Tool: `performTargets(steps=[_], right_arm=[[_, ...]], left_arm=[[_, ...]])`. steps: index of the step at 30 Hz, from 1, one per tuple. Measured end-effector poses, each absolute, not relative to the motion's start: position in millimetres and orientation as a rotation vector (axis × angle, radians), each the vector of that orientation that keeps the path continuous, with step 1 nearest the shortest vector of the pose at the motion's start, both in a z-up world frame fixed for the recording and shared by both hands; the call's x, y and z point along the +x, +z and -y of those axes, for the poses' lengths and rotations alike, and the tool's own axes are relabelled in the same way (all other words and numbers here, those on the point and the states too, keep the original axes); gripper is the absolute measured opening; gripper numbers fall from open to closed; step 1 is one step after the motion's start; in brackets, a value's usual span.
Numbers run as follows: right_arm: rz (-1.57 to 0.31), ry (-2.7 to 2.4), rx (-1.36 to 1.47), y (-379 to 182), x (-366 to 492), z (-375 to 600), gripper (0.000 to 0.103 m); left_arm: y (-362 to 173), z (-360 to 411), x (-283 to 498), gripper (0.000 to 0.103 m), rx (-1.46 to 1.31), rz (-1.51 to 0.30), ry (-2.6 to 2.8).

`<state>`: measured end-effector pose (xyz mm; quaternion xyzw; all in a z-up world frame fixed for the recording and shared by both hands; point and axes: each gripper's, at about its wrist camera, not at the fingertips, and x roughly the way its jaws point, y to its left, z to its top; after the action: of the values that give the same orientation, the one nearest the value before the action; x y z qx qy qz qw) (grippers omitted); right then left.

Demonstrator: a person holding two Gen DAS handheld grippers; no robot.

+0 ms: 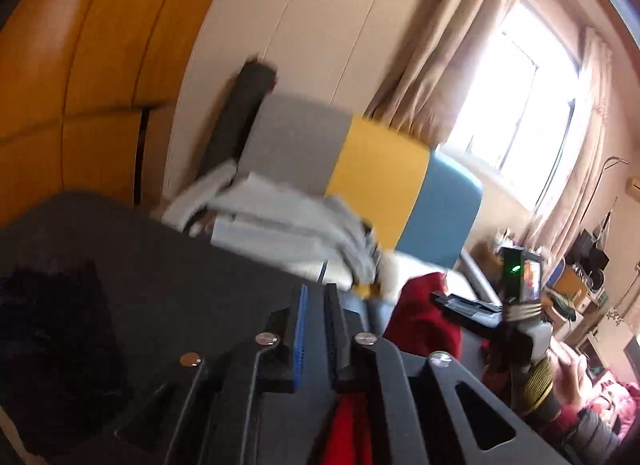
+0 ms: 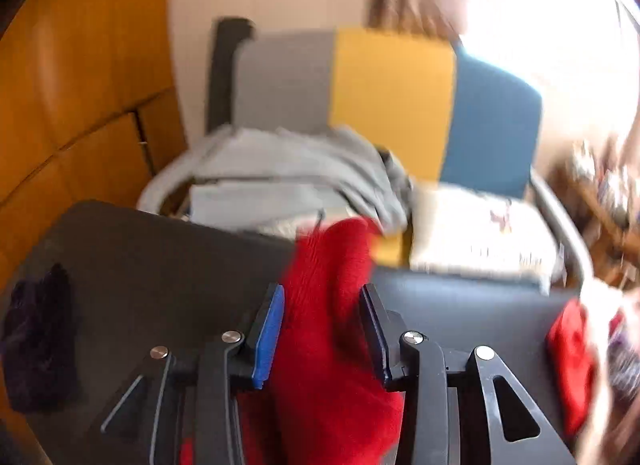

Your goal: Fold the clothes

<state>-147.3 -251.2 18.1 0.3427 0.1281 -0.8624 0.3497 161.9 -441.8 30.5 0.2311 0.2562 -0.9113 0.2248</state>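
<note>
Red knit garment (image 2: 320, 305) fills lower centre of the right wrist view, bunched between the right gripper (image 2: 324, 329) pads, jaws partly apart and pressing on it. Left gripper (image 1: 318, 329) jaws nearly closed, red cloth showing below them (grip itself hidden). Dark table (image 2: 160, 265) underneath, black cloth (image 2: 36, 341) lower left. Grey clothes (image 2: 288, 181) piled on the grey-yellow-blue sofa (image 2: 392, 97) behind.
</note>
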Motion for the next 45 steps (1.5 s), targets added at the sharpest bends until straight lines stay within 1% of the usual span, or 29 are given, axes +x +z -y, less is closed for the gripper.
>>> performTargets(steps=[1, 3, 5, 6, 7, 9, 10, 11, 13, 15, 18, 19, 20, 21, 22, 24, 26, 27, 28, 30, 32, 35, 37, 39, 42, 45], right_arm=[[-0.296, -2.214, 0.935, 10, -150, 244, 0.054], [-0.237, -2.194, 1.006, -4, -149, 227, 0.064], [-0.225, -2.159, 1.049, -17, -142, 204, 0.064], [-0.234, -2.142, 1.062, -22, -151, 193, 0.064], [-0.246, -2.132, 1.07, -27, -140, 171, 0.065], [-0.275, -2.11, 1.099, -43, -136, 141, 0.065], [-0.301, -2.099, 1.115, -51, -123, 123, 0.065], [-0.331, -2.104, 1.117, -53, -118, 105, 0.065], [-0.384, -2.125, 1.146, -66, -103, 66, 0.066], [-0.401, -2.137, 1.201, -80, -93, 33, 0.066], [-0.372, -2.174, 1.273, -104, -82, -15, 0.066], [-0.355, -2.197, 1.273, -111, -82, -30, 0.068], [-0.339, -2.221, 1.273, -118, -83, -44, 0.069], [-0.342, -2.258, 1.259, -121, -85, -52, 0.072], [-0.344, -2.296, 1.244, -123, -89, -60, 0.079], [-0.275, -2.37, 1.25, -129, -105, -76, 0.088], [-0.276, -2.442, 1.248, -133, -125, -81, 0.096], [-0.251, -2.456, 1.269, -135, -135, -82, 0.103], [-0.227, -2.469, 1.29, -137, -145, -83, 0.103], [-0.236, -2.483, 1.317, -137, -167, -80, 0.103], [-0.232, -2.486, 1.333, -131, -176, -73, 0.103], [-0.2, -2.455, 1.389, -124, -188, -73, 0.103], [-0.136, -2.38, 1.42, -114, -184, -77, 0.101], [-0.065, -2.336, 1.353, -97, -161, -94, 0.102], [-0.022, -2.305, 1.326, -93, -130, -120, 0.103], [-0.128, -2.362, 1.381, -114, -119, -136, 0.103]], left_arm=[[11, 449, 164, 0.011, 0.712, -0.735, -2.482], [-29, 459, 166, 0.011, 0.855, -0.8, -2.424], [-68, 453, 174, 0.011, 0.962, -0.873, -2.398], [-81, 444, 179, 0.011, 0.996, -0.917, -2.406], [-92, 435, 183, 0.012, 1.028, -0.963, -2.415], [-116, 416, 193, 0.018, 1.09, -1.055, -2.432], [-123, 405, 195, 0.027, 1.128, -1.08, -2.437], [-132, 391, 194, 0.031, 1.18, -1.089, -2.443], [-142, 371, 190, 0.033, 1.238, -1.086, -2.451], [-145, 349, 183, 0.034, 1.271, -1.02, -2.477], [-141, 316, 168, 0.034, 1.295, -0.732, -2.513], [-141, 309, 163, 0.03, 1.3, -0.667, -2.502], [-140, 303, 157, 0.022, 1.305, -0.61, -2.488], [-139, 305, 146, 0.02, 1.31, -0.62, -2.47], [-139, 308, 134, 0.019, 1.315, -0.64, -2.451], [-137, 315, 109, 0.019, 1.324, -0.679, -2.413], [-136, 321, 85, 0.019, 1.334, -0.717, -2.375], [-136, 322, 73, 0.019, 1.334, -0.691, -2.364], [-136, 322, 60, 0.019, 1.333, -0.659, -2.355], [-134, 324, 29, 0.019, 1.33, -0.56, -2.332], [-136, 326, 10, 0.019, 1.337, -0.499, -2.305], [-134, 344, -4, 0.019, 1.342, -0.518, -2.241], [-127, 360, 4, 0.019, 1.338, -0.663, -2.234], [-116, 370, 20, 0.019, 1.299, -0.769, -2.259], [-107, 367, 47, 0.021, 1.275, -0.866, -2.34], [-108, 346, 73, 0.023, 1.327, -0.886, -2.434]])
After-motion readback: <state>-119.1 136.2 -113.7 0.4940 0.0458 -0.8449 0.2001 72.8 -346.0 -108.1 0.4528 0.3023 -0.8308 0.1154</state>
